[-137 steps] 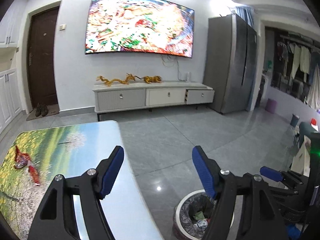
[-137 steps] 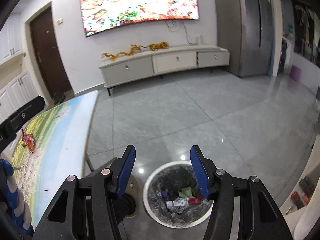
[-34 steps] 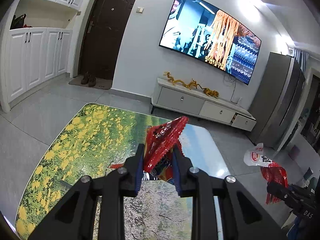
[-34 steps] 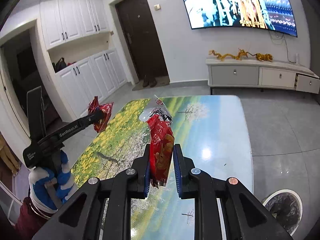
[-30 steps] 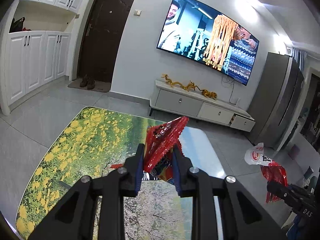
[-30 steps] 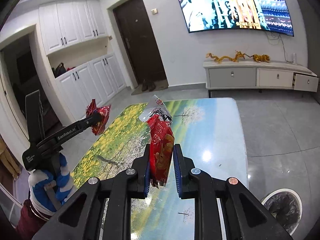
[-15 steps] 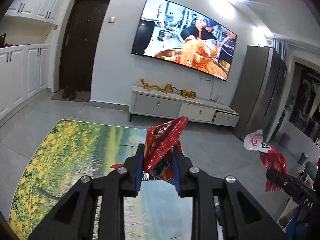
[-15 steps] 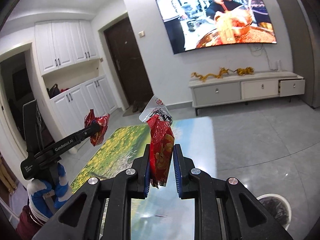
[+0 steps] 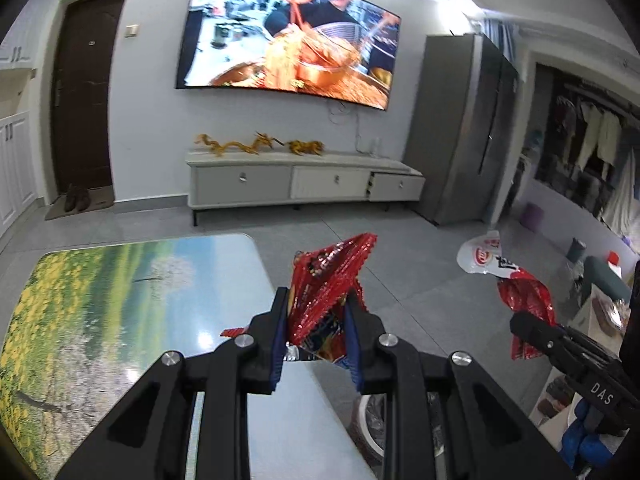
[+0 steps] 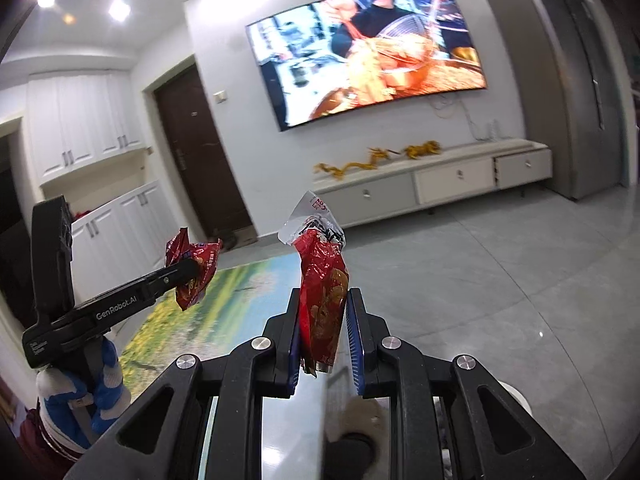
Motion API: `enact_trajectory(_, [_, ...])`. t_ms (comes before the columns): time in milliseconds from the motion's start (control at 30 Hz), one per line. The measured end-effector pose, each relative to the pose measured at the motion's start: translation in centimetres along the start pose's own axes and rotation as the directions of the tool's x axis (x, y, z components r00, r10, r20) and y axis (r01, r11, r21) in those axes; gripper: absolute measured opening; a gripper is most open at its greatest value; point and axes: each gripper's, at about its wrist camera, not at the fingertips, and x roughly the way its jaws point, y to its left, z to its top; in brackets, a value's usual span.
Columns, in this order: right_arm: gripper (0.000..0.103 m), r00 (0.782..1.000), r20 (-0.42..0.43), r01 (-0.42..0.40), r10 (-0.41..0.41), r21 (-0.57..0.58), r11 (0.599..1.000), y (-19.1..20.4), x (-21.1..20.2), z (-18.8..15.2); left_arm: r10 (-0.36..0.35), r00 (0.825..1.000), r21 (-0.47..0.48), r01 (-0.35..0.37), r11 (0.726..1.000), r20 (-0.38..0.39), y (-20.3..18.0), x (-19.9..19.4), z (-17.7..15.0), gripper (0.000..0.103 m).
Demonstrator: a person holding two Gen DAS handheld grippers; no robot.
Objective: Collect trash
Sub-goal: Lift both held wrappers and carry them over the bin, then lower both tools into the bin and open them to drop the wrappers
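The left tongs (image 9: 316, 336) are clamped on a crumpled red snack wrapper (image 9: 326, 280), which stands up between the blue pads. The right tongs (image 10: 324, 340) are clamped on a red-and-silver snack packet (image 10: 322, 280), held upright with its torn silver top uppermost. Both items are carried in the air above the near end of the worktop (image 9: 120, 300), a glossy top printed with a meadow scene.

Surroundings: a wall-mounted television (image 9: 288, 36), a low white cabinet (image 9: 304, 182) bearing gold dragon ornaments (image 9: 240, 145), a dark door (image 9: 82, 92), a grey refrigerator (image 9: 464, 128).

A white-rimmed bin (image 9: 370, 420) with a dark liner sits on the floor (image 9: 400, 240) just beside the worktop's right edge, mostly hidden behind the left tongs.

Legible writing: "GenRobot.AI" on the left tool arm in the right wrist view; "DAS" on the right tool in the left wrist view. Packet print is not readable.

The grey tiled floor lies open between the worktop and the cabinet.
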Motion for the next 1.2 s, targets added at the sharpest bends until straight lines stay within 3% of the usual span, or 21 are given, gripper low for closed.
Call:
enact_trajectory(267, [0.020,0.995,-0.057,0.089,-0.085,0.076,0.993,-7.7,2.0,-2.2,-0.064,0.987,0.096,0.079,0.992,-0.145,-6.8,6.9,-2.9,0.024])
enact_trajectory(533, [0.020,0.977,-0.161,0.162,-0.140,0.129,0.978,-14.6,4.5,-4.2,-0.122,0.957,0.121,0.158,0.980,-0.261,-11.7,12.5,-5.6,0.024])
enact_trajectory(867, [0.020,0.931,-0.326,0.241,-0.166,0.205,0.949,-21.2,8.9,-7.9,-0.132,0.900,0.162,0.216,0.963,-0.415,-15.7,19.5,-9.5,0.024])
enact_trajectory(1200, [0.021,0.871,-0.473,0.278,-0.133,0.252,0.927,-24.1,12.8,-11.9,-0.103,0.831,0.139,0.212,0.967,-0.547,-16.4,25.4,-13.3,0.027])
